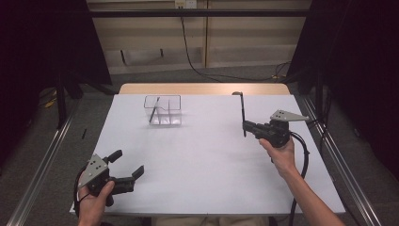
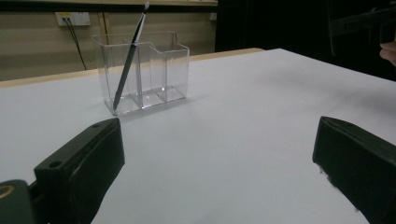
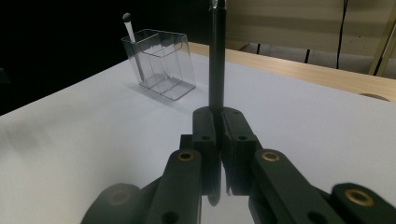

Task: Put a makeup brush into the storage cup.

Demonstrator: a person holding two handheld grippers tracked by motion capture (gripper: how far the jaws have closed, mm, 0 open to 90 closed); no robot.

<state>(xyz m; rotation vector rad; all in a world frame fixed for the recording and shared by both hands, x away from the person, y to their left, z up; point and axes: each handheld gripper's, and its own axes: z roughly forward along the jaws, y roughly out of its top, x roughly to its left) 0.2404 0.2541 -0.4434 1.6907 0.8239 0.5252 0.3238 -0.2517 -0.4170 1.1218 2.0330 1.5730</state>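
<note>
Tongs at work on a white bench: the right tongs were clamped shut on a dark pen, which stood upright from between their jaws, its tip above them. Well off to their left, near the bench's far edge, stood a clear plastic organiser with several compartments, a second pen leaning in its leftmost one. The left tongs rested low at the near left corner, jaws spread wide and holding nothing, pointed toward the organiser.
</note>
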